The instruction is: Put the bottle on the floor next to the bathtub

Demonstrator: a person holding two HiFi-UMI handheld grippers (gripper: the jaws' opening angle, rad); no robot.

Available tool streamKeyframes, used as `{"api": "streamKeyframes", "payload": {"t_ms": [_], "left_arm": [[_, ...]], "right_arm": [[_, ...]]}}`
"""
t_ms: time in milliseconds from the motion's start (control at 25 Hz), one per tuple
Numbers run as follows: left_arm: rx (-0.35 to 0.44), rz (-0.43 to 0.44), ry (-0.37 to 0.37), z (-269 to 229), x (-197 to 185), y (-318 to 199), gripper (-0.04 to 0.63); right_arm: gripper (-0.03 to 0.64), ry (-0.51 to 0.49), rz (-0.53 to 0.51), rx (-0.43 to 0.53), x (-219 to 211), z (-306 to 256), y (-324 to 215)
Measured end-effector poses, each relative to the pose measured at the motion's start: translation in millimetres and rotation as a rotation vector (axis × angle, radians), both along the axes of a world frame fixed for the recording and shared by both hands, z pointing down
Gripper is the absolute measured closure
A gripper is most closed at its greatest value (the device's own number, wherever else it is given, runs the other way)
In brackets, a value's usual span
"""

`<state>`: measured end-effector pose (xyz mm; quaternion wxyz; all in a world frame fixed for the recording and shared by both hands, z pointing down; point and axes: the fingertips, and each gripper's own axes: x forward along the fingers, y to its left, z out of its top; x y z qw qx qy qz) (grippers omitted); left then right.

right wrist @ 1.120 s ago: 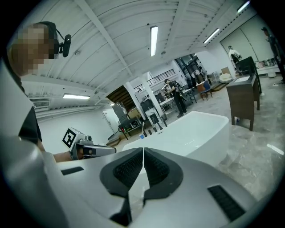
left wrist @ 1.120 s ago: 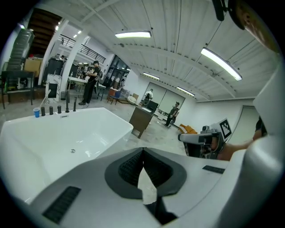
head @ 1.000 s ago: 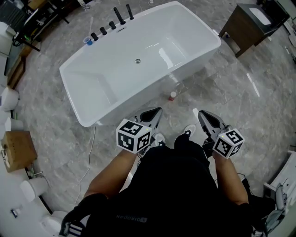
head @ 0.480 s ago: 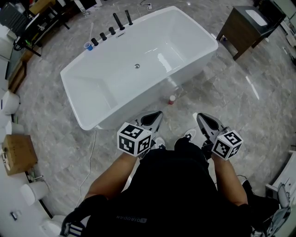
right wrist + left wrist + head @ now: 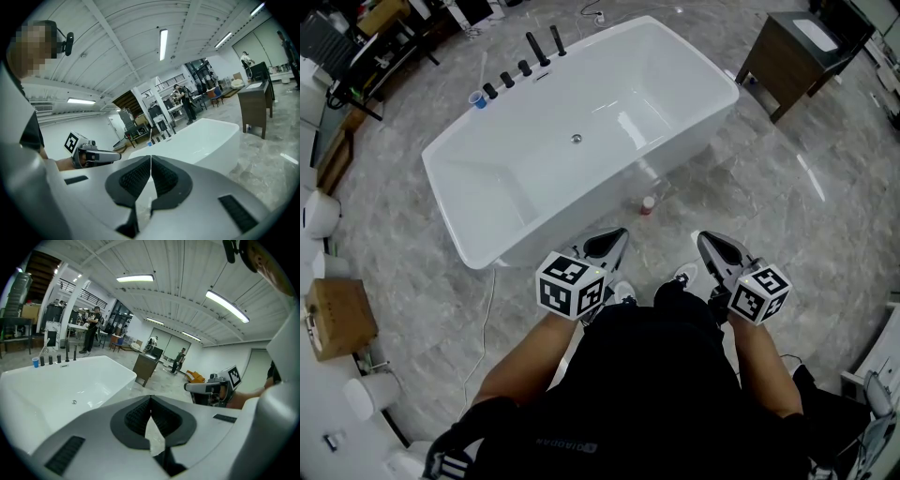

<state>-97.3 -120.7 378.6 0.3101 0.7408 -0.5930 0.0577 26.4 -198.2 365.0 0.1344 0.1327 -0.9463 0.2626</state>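
Observation:
A small clear bottle with a red cap stands upright on the grey marble floor, right beside the near long side of the white bathtub. My left gripper and right gripper hover close to my body, a short way back from the bottle, both shut and empty. In the left gripper view the jaws meet with nothing between them, and the bathtub lies ahead at the left. The right gripper view shows its jaws closed too, with the tub ahead.
Black tap fittings and a blue cup stand at the tub's far rim. A dark wooden vanity cabinet stands at the upper right. A cardboard box and white fixtures line the left edge. People stand far off in the hall.
Both grippers have held their place by my body. The view has shifted slightly, so the tub and bottle sit a little lower in the head view.

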Motion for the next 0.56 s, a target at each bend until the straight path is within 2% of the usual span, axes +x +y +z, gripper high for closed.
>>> {"api": "streamKeyframes", "payload": {"t_ms": [560], "left_arm": [[-0.002, -0.002, -0.005, 0.9, 1.5, 0.5, 0.58]], "right_arm": [[0.58, 0.009, -0.003, 0.001, 3.1, 3.7, -0.8]]}}
